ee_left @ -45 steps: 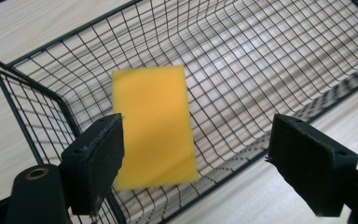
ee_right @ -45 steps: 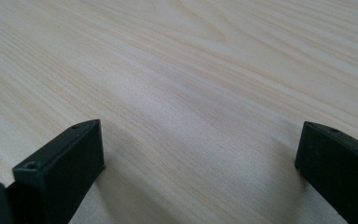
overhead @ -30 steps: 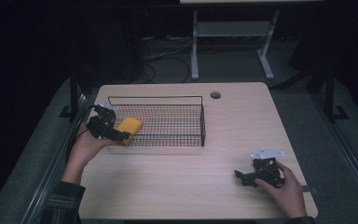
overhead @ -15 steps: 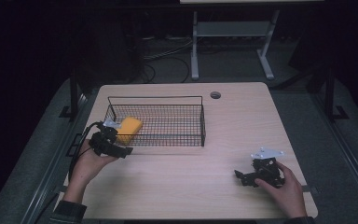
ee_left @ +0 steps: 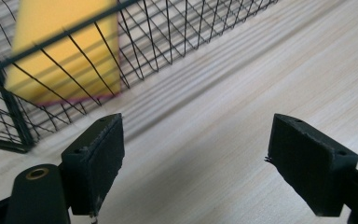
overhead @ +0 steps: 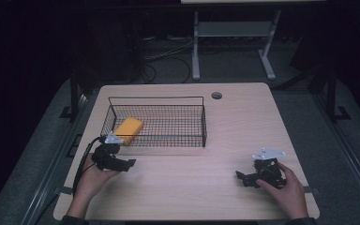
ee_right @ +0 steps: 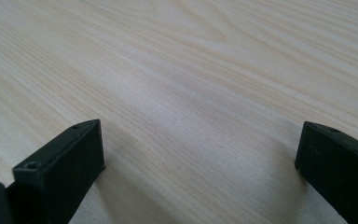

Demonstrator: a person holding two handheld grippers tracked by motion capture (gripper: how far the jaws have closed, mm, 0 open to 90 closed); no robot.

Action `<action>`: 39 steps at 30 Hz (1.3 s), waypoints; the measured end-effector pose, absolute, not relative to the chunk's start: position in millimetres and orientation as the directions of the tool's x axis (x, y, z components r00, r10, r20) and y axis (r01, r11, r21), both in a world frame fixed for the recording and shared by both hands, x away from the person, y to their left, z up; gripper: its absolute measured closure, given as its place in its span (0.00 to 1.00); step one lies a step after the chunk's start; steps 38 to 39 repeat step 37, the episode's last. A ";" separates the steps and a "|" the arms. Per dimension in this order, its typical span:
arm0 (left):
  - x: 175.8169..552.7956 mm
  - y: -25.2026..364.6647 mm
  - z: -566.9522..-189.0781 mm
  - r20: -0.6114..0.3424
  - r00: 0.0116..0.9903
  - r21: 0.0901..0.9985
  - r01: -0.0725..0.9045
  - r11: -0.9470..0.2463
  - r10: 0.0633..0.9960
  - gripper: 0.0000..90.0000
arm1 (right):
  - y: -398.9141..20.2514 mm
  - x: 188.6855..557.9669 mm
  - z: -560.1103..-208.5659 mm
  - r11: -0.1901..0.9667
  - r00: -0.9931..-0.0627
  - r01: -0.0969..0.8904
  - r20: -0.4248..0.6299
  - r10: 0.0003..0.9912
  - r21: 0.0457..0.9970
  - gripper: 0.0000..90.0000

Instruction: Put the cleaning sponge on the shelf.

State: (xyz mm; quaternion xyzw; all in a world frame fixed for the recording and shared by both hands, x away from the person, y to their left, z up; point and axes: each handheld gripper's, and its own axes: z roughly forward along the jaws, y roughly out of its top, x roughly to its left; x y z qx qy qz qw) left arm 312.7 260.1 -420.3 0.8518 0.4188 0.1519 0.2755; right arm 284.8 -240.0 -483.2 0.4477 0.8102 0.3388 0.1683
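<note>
I had drawn my left gripper [overhead: 122,164] back from the basket [overhead: 203,123] to the desk [overhead: 183,168], jaws released and empty. The sponge [overhead: 129,130] lay inside the basket's left end, so the placing looked done. My right gripper [overhead: 243,179] rested spread wide.

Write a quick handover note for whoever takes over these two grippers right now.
Left gripper: open, empty, low over the table just outside the wire basket's front left corner.
Right gripper: open, empty, resting near the table's front right.
Yellow sponge: lying inside the basket at its left end, free of both grippers.
Done: sponge is in the basket.
Left: apparently nothing on the table to move; probably just park both grippers.
</note>
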 end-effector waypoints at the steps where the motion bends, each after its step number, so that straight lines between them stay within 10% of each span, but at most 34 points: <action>1: 311.3 260.3 -422.2 0.031 0.602 0.600 0.627 -0.497 0.798 0.20 | -240.0 284.8 -483.2 0.369 -0.542 0.611 0.031 0.840 0.700 0.00; 39: 274.8 269.8 -473.2 0.010 0.600 0.711 0.559 -0.427 0.800 0.15 | -240.0 284.8 -483.2 0.369 -0.542 0.612 0.031 0.840 0.700 0.00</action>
